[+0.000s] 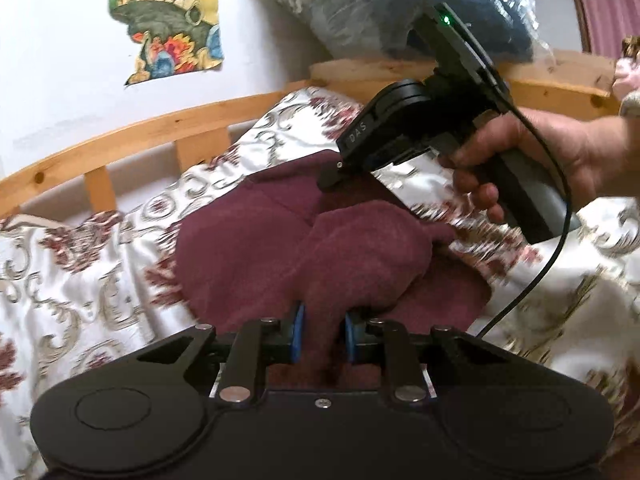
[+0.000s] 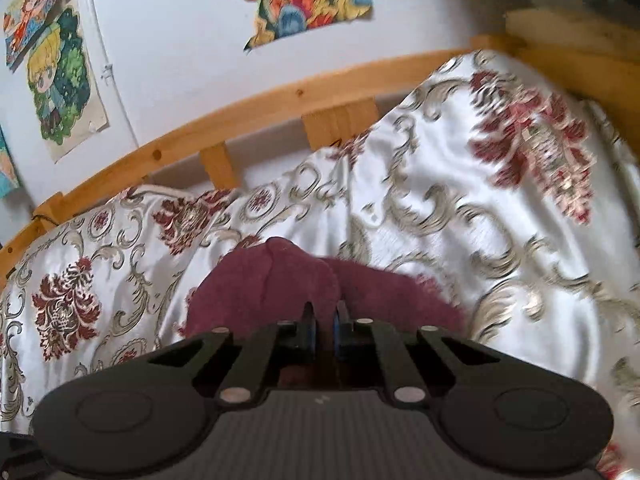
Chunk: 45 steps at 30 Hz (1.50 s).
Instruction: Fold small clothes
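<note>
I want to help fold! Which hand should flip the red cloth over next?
Probably the left gripper: its jaws already pinch a thick fold of the cloth. The right gripper seems to pinch only its edge.

A small maroon fleece garment [image 1: 256, 240] lies rumpled and partly folded on a floral bedspread [image 1: 80, 280], one fold bunched up at its near edge.

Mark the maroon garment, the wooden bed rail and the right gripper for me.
maroon garment [image 1: 248, 240]: left wrist view, on its flat upper panel.
wooden bed rail [image 2: 256, 104]: right wrist view, on the top bar.
right gripper [image 1: 330, 179]: left wrist view, at its fingertips above the garment.
</note>
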Motion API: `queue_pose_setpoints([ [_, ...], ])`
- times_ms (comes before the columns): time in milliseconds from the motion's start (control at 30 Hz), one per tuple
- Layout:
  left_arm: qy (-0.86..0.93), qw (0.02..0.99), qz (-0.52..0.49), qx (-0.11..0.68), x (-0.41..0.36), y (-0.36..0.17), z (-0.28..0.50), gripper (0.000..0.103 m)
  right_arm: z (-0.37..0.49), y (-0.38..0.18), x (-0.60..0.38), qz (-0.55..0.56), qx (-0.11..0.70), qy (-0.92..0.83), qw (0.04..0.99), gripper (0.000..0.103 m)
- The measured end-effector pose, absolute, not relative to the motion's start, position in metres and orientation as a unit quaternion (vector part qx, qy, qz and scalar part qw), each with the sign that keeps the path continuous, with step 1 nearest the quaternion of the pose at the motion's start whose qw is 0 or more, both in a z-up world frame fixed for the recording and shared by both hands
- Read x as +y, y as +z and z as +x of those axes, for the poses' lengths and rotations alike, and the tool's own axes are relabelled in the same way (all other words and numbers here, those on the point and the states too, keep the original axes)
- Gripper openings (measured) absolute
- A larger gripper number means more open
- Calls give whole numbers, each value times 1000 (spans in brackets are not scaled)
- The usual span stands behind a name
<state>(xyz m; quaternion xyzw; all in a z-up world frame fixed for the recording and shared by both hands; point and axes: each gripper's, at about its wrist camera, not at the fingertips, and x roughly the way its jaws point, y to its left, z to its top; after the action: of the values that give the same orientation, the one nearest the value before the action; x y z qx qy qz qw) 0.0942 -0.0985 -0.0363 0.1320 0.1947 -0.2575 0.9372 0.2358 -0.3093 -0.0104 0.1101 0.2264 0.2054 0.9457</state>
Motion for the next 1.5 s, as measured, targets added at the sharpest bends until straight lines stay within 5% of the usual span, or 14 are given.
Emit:
queue_pose_setpoints([
  [533,-299,919,145,212,-117,-49,91,23,226,-58,-363,165,257,151,940,12],
  [800,-312,914,138,219,-114,-47,92,25,209,-56,-367,167,262,154,938,57],
  [900,-317,911,146,220,-115,-48,90,26,196,-60,-369,177,277,162,930,64],
  [1333,-328,901,162,231,-120,-51,78,30,145,-95,-373,163,297,132,932,54],
  [1433,-326,905,110,249,-108,-41,82,37,141,-91,-372,151,296,133,934,57],
  [1500,-330,906,69,256,-98,-36,82,53,141,-85,-373,143,293,132,936,62],
])
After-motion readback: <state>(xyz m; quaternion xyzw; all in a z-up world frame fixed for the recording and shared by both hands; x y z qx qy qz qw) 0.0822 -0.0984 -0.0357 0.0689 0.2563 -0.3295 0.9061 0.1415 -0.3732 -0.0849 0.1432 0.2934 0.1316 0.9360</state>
